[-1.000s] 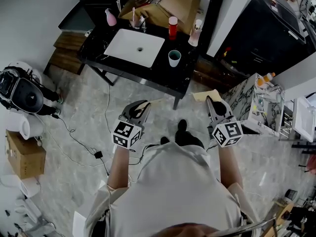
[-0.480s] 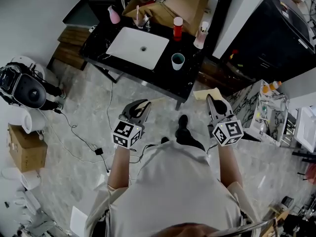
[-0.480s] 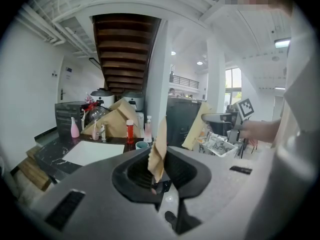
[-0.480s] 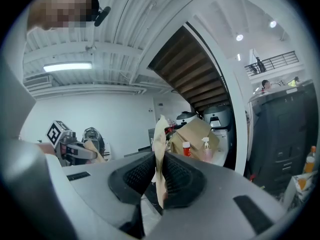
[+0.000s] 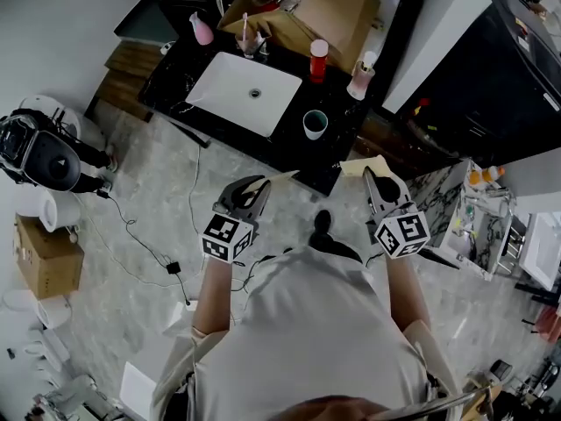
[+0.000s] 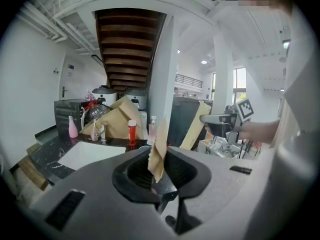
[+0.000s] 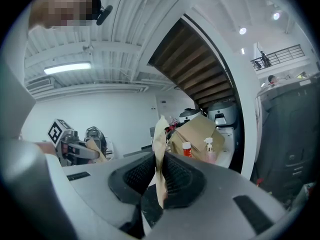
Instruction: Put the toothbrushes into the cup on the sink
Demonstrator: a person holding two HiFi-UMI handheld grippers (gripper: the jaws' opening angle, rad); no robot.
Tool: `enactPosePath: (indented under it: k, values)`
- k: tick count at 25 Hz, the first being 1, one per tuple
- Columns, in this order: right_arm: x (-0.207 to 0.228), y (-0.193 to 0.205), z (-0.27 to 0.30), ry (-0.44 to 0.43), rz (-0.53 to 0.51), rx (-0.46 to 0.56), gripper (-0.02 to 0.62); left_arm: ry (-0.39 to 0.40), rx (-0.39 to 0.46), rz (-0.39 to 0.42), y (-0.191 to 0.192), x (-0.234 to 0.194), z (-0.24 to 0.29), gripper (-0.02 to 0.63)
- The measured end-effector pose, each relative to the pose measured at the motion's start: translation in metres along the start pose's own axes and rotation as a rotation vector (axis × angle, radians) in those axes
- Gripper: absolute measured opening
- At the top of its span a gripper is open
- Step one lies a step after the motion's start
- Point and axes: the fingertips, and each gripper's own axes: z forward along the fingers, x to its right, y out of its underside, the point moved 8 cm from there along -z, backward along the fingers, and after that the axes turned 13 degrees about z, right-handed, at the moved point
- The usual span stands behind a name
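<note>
- The white sink (image 5: 244, 90) is set in a black counter (image 5: 294, 154) ahead of the person
- The cup (image 5: 316, 124) stands upright on the counter, just right of the sink's near corner
- The toothbrushes (image 5: 244, 26) seem to stand in a clear holder (image 5: 250, 46) at the sink's far edge, too small to count
- A pink bottle (image 5: 200, 30) stands far left of the sink, and a red bottle (image 5: 318, 60) far right
- The left gripper (image 5: 252, 191) is held short of the sink, its fingers narrow and pinching a tan paper scrap (image 6: 157, 154)
- The right gripper (image 5: 377, 182) is also short of the sink and off to its right, its fingers narrow on the other tan scrap (image 7: 160, 149)
</note>
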Motion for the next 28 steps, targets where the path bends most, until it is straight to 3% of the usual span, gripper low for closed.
enactPosePath:
  k: [28]
  values:
    - [0.117,-0.050,0.116,-0.161,0.001,-0.097,0.060,-0.180,-0.068,-0.072,-0.033,-0.049,0.103,0.057]
